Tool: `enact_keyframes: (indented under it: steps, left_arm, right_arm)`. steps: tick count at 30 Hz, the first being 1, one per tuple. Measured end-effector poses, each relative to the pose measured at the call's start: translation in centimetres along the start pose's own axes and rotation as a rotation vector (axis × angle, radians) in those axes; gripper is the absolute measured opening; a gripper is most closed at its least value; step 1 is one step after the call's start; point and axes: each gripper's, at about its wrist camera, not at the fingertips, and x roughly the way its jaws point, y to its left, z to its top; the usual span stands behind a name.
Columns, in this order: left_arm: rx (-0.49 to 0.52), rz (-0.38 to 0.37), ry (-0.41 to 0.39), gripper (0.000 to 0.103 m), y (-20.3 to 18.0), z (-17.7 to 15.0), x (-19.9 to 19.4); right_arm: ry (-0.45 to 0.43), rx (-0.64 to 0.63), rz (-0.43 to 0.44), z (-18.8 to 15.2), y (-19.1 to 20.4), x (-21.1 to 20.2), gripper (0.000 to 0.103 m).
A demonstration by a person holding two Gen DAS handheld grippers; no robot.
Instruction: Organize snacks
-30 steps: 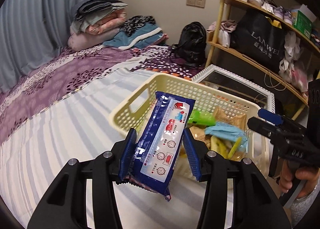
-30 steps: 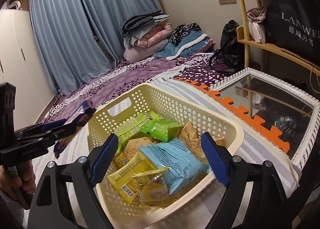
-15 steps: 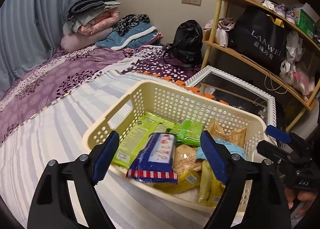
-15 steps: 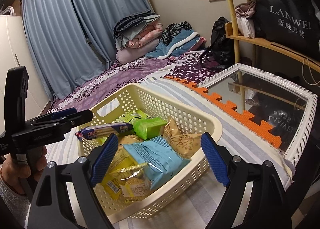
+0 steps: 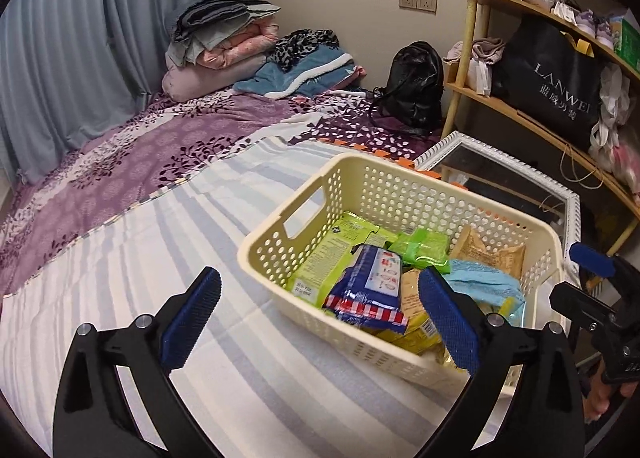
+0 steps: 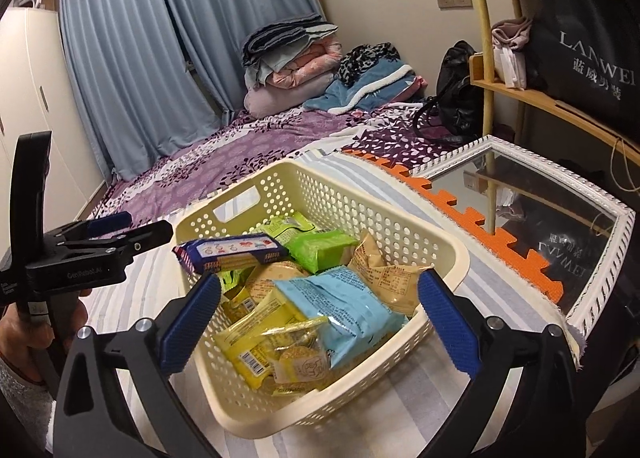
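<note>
Fingers [image 5: 192, 308] of both grippers are spread wide with nothing in them, and all the snacks I can see, the blue pack [image 6: 232, 252] too, lie in the basket [image 6: 400, 218], so it looks nearly done.

Basket [image 6: 436, 242] open-topped — snack packets [image 6: 340, 298] piled rim-high; mirror [image 6: 560, 194] just beside.

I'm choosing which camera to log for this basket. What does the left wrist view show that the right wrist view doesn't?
Left wrist only: the open striped sheet beside the basket, and the right gripper side-on.

Right wrist only: the white wardrobe, the yellow packs at the basket's near end, and the left gripper side-on.

Both: the cream basket, the blue snack pack on top, the mirror.
</note>
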Motion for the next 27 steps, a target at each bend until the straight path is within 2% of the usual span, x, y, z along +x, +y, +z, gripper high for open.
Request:
enact_keyframes:
  steps: [10,22,27]
  left_arm:
    - [-0.041,0.062,-0.037,0.1,1.5,-1.2,-2.9]
    - [-0.028,0.136,-0.102,0.1,1.0,-1.8,-6.5]
    - [-0.008,0.193,-0.123,0.1,0.6,-2.0,-7.6]
  right_arm:
    - [0.01,-0.075,-0.063,-0.4,2.2,-2.0,0.098]
    - [-0.024,-0.11,-0.117,-0.6,3.9,-4.3,0.098]
    - [-0.035,-0.115,-0.127,-0.7,4.1,-4.9,0.098]
